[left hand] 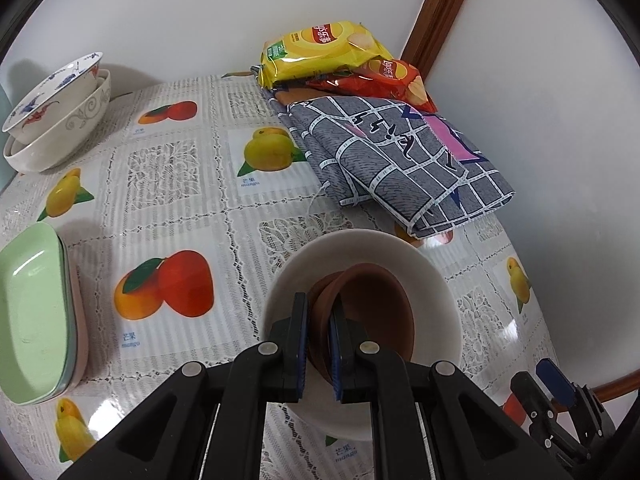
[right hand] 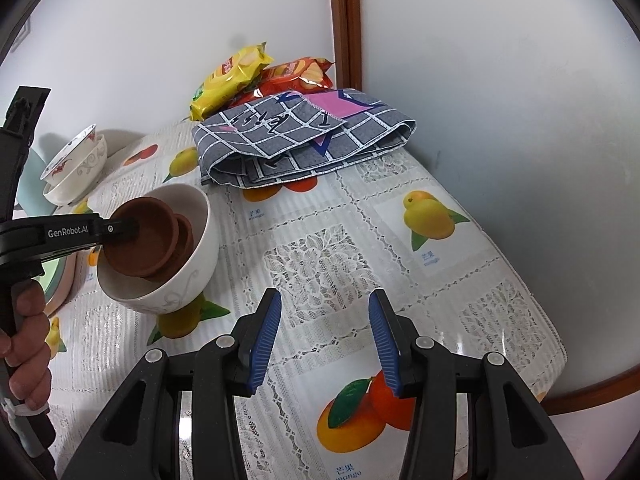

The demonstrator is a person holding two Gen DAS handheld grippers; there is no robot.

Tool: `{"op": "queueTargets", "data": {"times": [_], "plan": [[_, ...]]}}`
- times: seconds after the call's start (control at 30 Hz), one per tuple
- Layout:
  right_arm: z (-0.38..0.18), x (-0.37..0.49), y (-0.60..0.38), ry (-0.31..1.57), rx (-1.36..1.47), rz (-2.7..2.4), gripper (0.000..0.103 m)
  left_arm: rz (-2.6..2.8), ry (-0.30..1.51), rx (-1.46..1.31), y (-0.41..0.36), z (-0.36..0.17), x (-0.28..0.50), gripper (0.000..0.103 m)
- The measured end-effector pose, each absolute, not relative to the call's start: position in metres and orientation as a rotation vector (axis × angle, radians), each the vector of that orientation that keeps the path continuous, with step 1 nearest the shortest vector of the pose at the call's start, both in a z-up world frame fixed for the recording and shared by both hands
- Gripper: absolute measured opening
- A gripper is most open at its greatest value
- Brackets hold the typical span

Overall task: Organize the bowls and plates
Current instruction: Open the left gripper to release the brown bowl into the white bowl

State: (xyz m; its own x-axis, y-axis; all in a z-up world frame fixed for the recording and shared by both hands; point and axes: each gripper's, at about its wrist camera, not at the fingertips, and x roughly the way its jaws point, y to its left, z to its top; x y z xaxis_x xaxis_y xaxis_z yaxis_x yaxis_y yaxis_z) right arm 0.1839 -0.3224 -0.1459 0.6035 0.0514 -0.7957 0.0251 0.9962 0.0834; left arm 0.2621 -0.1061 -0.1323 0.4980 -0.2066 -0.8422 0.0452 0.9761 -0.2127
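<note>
My left tongs (left hand: 319, 340) are clamped on the rim of the upper of two nested brown terracotta saucers (left hand: 360, 312), which sit tilted inside the white ceramic bowl (right hand: 176, 280). In the right wrist view the bowl appears lifted clear of the fruit-print desk (right hand: 400, 240). Risk: the grip is on the saucer only; the bowl may slip off, or the smooth rim may slide between the pads. My right tongs (right hand: 324, 340) stand half open and empty, angled steeply down. My left hand (right hand: 24, 340) grasps its handle.
</note>
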Motion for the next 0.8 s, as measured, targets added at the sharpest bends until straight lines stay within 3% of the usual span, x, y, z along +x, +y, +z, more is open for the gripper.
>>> {"op": "queueTargets", "data": {"times": [0.53, 0.8], "plan": [[-0.146, 0.187, -0.313, 0.937, 0.077, 0.021, 0.045, -0.179, 1.059, -0.165, -0.113, -0.139, 0.262, 0.01], [-0.141, 0.185, -0.306, 0.938, 0.069, 0.03, 0.046, -0.2, 1.077, -0.144, -0.113, -0.138, 0.259, 0.015]]}}
